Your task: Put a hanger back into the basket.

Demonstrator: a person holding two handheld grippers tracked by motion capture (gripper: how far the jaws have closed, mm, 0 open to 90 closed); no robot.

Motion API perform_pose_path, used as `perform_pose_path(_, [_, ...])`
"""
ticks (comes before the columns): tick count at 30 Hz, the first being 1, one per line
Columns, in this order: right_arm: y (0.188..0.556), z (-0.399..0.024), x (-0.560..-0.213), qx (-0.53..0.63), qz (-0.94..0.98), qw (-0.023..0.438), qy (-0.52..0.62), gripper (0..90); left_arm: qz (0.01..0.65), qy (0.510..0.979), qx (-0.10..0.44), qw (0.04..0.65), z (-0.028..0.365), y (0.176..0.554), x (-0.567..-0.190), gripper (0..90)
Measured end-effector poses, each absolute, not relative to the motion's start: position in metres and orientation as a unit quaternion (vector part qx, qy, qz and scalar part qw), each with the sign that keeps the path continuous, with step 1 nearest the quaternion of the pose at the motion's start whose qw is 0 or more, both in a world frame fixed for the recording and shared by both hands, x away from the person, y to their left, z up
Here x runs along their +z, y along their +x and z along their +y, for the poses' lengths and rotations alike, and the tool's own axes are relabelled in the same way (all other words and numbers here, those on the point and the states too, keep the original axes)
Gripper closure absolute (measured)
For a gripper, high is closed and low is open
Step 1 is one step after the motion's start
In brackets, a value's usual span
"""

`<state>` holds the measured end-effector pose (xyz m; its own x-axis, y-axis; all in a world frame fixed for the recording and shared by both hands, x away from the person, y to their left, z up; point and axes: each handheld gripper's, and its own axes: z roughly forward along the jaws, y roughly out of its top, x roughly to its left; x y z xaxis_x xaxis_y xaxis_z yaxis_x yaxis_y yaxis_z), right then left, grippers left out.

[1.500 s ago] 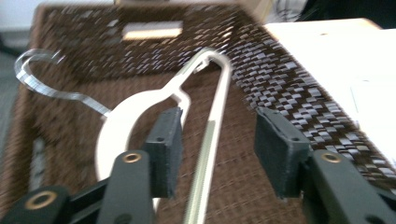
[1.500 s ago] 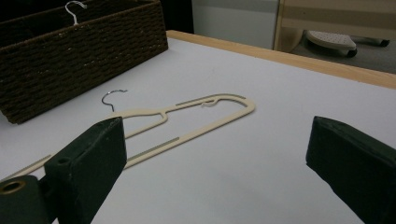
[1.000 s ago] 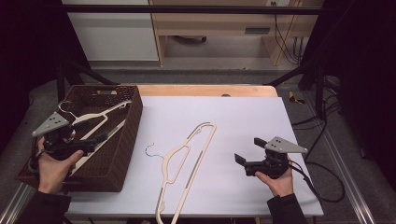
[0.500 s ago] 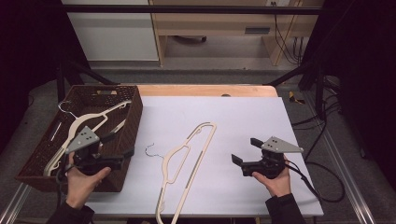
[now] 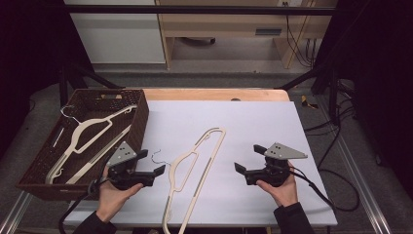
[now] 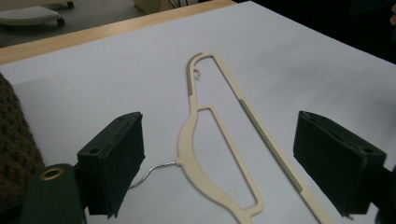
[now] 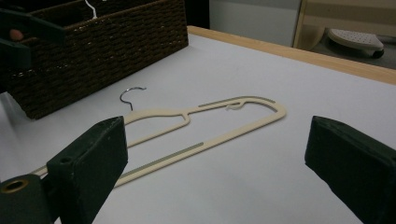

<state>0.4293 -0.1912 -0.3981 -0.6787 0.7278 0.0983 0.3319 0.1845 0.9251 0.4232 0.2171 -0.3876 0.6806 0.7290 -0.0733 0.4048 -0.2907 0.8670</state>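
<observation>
High view: cream hanger (image 5: 195, 168) lies between open left tongs (image 5: 152, 163) and open right tongs (image 5: 249, 158).

Hanger (image 5: 195, 168) on table (image 5: 253, 122), right of basket (image 5: 139, 114) holding another hanger (image 5: 85, 139).

A cream plastic clothes hanger (image 5: 192, 170) with a thin metal hook (image 5: 158, 157) lies flat on the white table top (image 5: 253, 122), its long bar running diagonally and its near end at the table's front edge. Its hook points toward a dark woven basket (image 5: 139, 122) at the left, where a second cream hanger (image 5: 83, 139) lies tilted inside.
</observation>
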Motion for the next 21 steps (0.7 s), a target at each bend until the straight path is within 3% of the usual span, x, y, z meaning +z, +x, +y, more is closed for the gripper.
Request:
perform_pose_path(7, [0.431,-0.184,-0.399,0.528,0.753,0.182,0.348,6.6,0.356,0.783,0.177,0.479,0.190,0.426,-0.391,24.1])
perform_pose_path(10, [0.430,-0.183,-0.398,0.529,0.754,0.181,0.345,7.0,0.360,0.797,0.175,0.451,0.182,0.419,-0.402,25.8])
perform_pose_path(21, [0.434,-0.161,-0.394,0.523,0.770,0.179,0.319,12.8,0.386,0.832,0.131,0.378,0.194,0.386,-0.447,44.0])
